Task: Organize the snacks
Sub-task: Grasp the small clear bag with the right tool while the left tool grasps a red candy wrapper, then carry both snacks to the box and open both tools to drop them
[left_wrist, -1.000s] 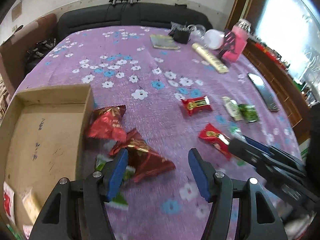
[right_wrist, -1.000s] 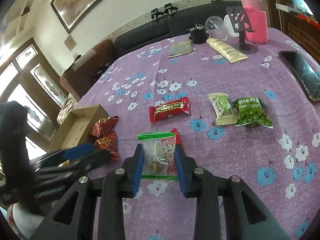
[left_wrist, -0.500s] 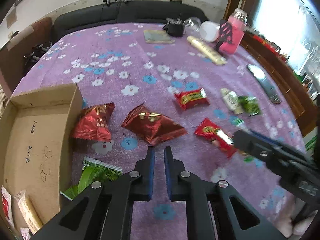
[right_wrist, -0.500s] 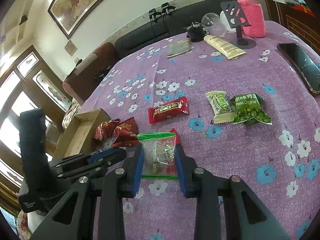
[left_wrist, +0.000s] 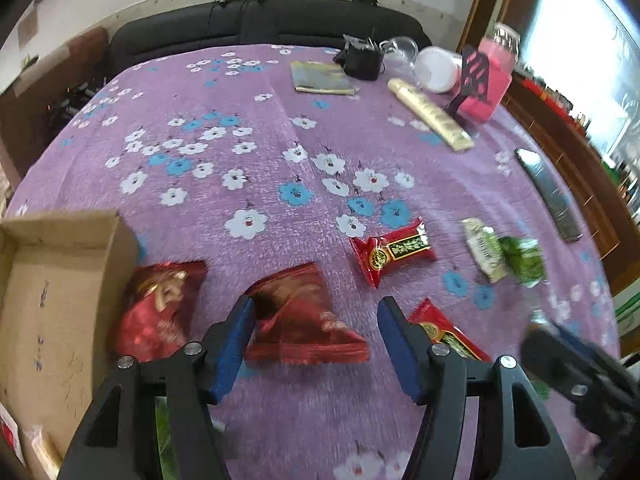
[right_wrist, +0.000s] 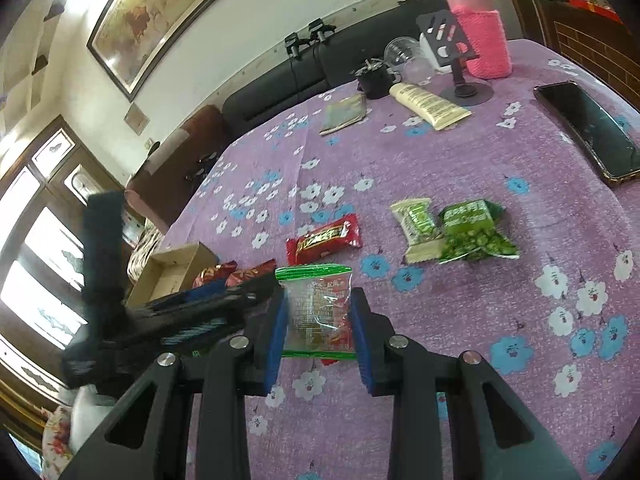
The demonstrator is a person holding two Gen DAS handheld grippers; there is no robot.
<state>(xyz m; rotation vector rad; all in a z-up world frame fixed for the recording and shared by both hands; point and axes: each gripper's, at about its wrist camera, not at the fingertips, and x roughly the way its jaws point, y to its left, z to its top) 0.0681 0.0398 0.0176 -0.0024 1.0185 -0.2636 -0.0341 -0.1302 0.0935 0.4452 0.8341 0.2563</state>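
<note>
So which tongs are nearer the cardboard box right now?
Left. The left tongs are open over a dark red snack packet lying near the cardboard box. The right tongs, shut on a clear green-edged packet, sit farther from it.

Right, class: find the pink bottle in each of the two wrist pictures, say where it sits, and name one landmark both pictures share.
Left wrist view: the pink bottle stands at the upper right, at the table's far edge.
Right wrist view: the pink bottle stands at the top, right of centre, behind a black stand.
Shared landmark: the cream tube lying just in front of it.
</note>
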